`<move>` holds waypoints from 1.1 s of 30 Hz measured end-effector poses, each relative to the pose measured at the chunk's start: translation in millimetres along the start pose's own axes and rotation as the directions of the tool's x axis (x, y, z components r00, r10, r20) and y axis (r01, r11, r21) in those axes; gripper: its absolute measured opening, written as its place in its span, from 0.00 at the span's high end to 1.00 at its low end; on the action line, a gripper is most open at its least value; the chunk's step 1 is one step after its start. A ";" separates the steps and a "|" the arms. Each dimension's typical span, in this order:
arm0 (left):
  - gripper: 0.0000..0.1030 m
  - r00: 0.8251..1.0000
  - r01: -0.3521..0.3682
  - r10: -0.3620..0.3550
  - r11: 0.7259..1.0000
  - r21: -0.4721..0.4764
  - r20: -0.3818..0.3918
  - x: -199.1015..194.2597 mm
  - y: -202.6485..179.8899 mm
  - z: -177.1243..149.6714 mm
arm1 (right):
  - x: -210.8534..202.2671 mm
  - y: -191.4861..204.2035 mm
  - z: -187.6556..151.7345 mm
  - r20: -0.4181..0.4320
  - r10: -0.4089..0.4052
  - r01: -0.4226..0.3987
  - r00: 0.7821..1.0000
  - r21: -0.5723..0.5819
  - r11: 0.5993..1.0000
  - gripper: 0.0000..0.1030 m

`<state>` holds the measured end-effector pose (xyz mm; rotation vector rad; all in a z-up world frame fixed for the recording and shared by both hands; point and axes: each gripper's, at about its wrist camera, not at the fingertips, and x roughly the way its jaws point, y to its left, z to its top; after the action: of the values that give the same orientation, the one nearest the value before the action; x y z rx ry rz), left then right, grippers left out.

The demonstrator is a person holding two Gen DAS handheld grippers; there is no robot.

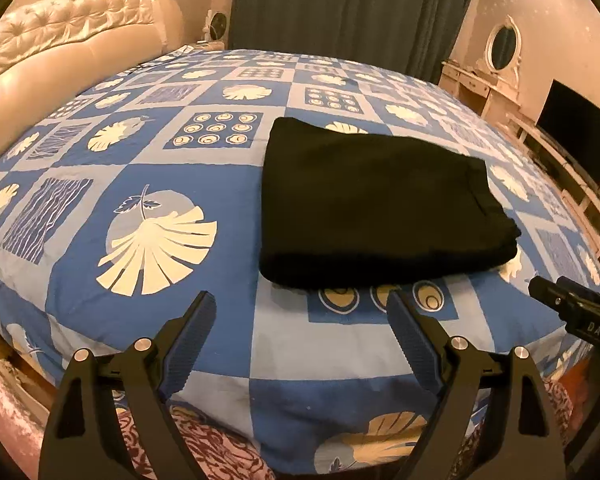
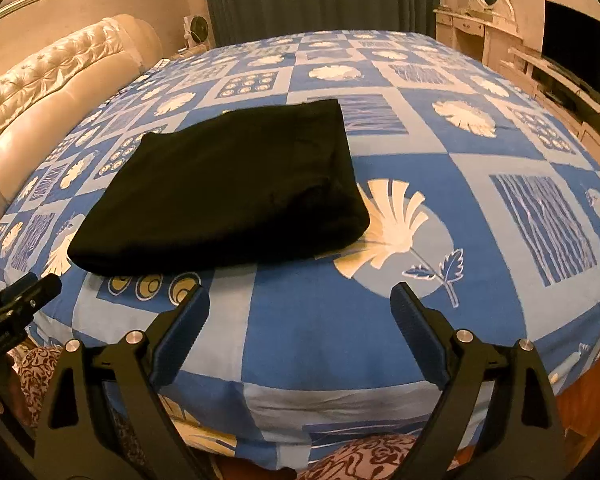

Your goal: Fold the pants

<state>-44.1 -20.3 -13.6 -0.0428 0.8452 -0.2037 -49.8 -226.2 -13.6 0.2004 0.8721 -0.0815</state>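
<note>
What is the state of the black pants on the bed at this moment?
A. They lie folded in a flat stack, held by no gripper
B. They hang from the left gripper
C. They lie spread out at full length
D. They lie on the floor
A: the black pants lie as a compact folded stack on the bed cover, while the left gripper and the right gripper stand open and apart from them.

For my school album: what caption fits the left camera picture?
Open left claw waits before folded black pants on a blue patterned bed.

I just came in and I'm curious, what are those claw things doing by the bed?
A person holds two grippers for folding pants. The black pants already lie folded in a neat stack on the blue patterned bedspread. The left gripper and right gripper are both open, empty, near the bed's front edge, touching nothing.
</note>
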 end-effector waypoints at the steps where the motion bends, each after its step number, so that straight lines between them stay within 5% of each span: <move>1: 0.17 1.000 0.006 -0.006 1.000 0.002 -0.006 0.7 -0.8 -0.1 | 1.4 0.0 -0.4 -0.006 0.004 -0.004 1.000 0.002 1.000 0.11; 33: 0.17 1.000 -0.016 0.016 1.000 0.019 0.005 1.1 -5.6 2.1 | 13.6 -4.0 -5.1 -0.045 0.017 -0.016 0.999 0.034 0.999 0.11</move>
<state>-42.8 -26.1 -12.3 -0.0187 0.8381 -0.1960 -45.5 -228.9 -27.8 0.2414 0.9146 -0.0766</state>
